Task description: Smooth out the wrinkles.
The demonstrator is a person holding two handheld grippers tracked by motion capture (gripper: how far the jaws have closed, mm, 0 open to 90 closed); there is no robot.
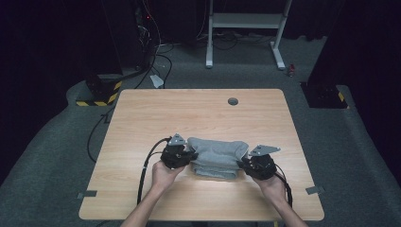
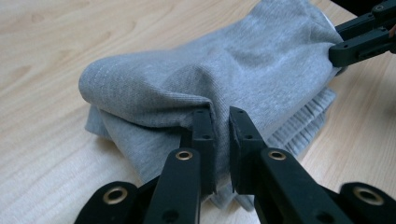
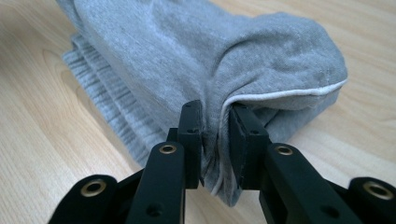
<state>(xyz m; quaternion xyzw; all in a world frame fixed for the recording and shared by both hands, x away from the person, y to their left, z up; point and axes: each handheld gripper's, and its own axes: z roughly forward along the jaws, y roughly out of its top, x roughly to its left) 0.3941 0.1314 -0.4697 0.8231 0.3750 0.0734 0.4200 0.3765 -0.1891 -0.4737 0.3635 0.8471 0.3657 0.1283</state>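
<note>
Folded garment (image 1: 216, 157) lay on the table (image 1: 198, 113) toward its near edge, left gripper (image 1: 188, 157) clamped on its left end, right gripper (image 1: 244, 163) on its right end, cable hole (image 1: 232, 101) behind it.

High view looks forward and down from the near side; each gripper view sits close, facing inward at the shared grey garment (image 1: 216, 157) on the desk (image 1: 198, 111).
</note>
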